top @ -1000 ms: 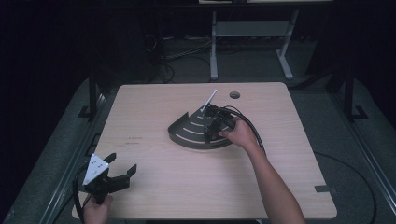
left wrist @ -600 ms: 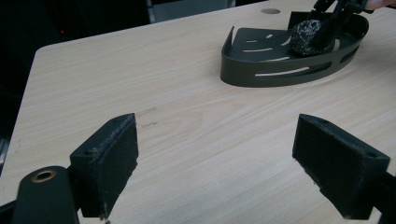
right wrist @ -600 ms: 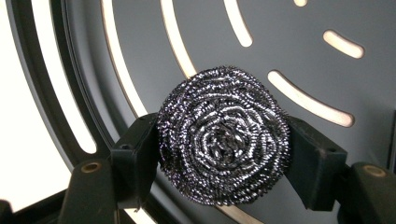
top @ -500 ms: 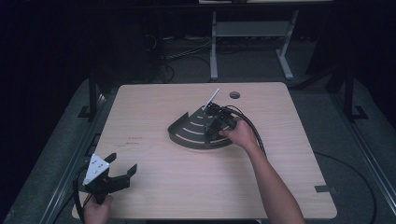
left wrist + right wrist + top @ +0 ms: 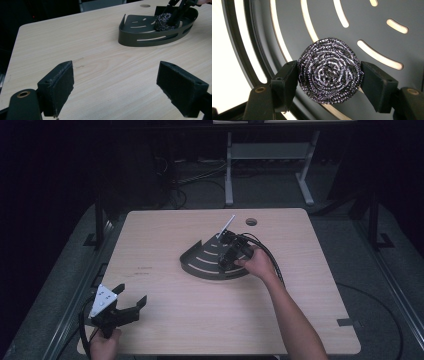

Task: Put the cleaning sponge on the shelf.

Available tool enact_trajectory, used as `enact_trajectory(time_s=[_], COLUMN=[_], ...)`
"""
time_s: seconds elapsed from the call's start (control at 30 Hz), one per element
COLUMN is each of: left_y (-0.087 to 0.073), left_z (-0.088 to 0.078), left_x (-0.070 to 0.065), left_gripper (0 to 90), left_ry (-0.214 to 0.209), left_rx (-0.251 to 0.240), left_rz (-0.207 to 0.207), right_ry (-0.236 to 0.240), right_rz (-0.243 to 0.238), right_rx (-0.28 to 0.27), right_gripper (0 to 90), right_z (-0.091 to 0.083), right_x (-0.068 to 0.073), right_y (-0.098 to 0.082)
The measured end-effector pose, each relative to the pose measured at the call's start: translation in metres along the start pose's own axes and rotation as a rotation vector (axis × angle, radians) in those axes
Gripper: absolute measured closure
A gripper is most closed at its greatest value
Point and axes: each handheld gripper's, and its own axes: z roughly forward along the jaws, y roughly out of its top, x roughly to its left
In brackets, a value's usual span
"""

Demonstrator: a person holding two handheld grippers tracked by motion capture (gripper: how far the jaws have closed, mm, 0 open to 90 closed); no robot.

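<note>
From the high view, the wooden desk (image 5: 220, 315) carries 1 dark, quarter-round metal tray (image 5: 200, 262) with curved slots, lying right of centre. The right claw (image 5: 231, 254) points down into it from the tray's right side, the person's right hand (image 5: 259, 262) behind it and a bundle of black cables (image 5: 270, 252) trailing over the desk to the right. A thin white rod (image 5: 226, 226) slants up from the back of that gripper. A small round hole (image 5: 251, 221) sits in the desk near its far edge. The left claw (image 5: 127, 306) rests well apart at the near left corner, a grey 3-cornered plate (image 5: 102, 299) on top. Beyond the desk stand a white metal frame (image 5: 265, 155) and loose cables on the dark floor.

In the left gripper view, the left claw (image 5: 115, 90) gapes wide with nothing between its 2 pads, only bare desk below. Far off, the tray's slotted wall shows, with the steel-wool scourer (image 5: 162, 22) inside and the other gripper's jaws on it. Nothing lies between.

In the right gripper view, the scourer (image 5: 329, 73) sits on the tray floor, framed by the right claw (image 5: 329, 82); its jaws have just been easing apart, yet both pads touch the coil's sides.

No writing can be read anywhere.
</note>
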Motion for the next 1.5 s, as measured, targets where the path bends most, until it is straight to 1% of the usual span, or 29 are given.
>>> enact_trajectory(time_s=[0.17,0.27,0.43,0.5,0.57,0.73,0.83,0.97,1.0,1.1,1.17,1.4,1.5], left_y=[0.000,0.000,0.000,0.000,0.000,0.000,0.000,-0.001,-0.001,-0.001,-0.001,0.000,0.000], left_z=[-0.001,-0.001,0.000,-0.001,-0.001,0.000,-0.001,-0.001,-0.001,0.000,0.000,0.000,0.000], left_x=[0.001,0.001,0.001,0.001,0.001,0.000,0.000,0.000,0.001,0.000,0.000,-0.001,0.000], left_gripper=[13.8,13.7,13.8,13.8,13.7,13.7,13.7,13.8,13.8,13.7,13.7,13.7,13.7], left_ry=[0.004,0.005,0.003,0.003,0.002,0.001,-0.001,0.002,0.002,0.003,0.001,0.001,0.002], left_rx=[-0.003,-0.003,0.003,0.001,-0.001,0.003,-0.003,0.002,0.002,0.002,0.003,0.001,0.002], left_rz=[-0.001,-0.002,0.002,0.001,0.000,0.002,0.006,0.003,0.001,0.002,0.005,0.005,0.005], right_ry=[0.004,0.011,0.019,0.007,0.013,0.008,0.003,0.002,0.004,0.001,-0.006,-0.010,-0.001], right_rz=[0.003,0.002,-0.001,-0.006,-0.006,-0.020,-0.030,-0.030,-0.038,-0.046,-0.055,-0.051,-0.044], right_rx=[-0.006,-0.026,-0.041,-0.047,-0.059,-0.085,-0.092,-0.101,-0.104,-0.100,-0.101,-0.116,-0.129], right_gripper=[30.7,29.2,28.4,27.9,27.9,27.2,27.0,26.9,26.9,25.9,25.0,23.3,22.5], right_z=[-0.002,-0.008,-0.016,-0.021,-0.025,-0.036,-0.039,-0.044,-0.045,-0.048,-0.049,-0.057,-0.061], right_x=[0.000,0.000,0.000,0.002,0.003,0.006,0.009,0.012,0.012,0.017,0.019,0.021,0.021], right_y=[-0.003,-0.004,-0.006,-0.007,-0.009,-0.011,-0.012,-0.013,-0.014,-0.016,-0.018,-0.028,-0.034])
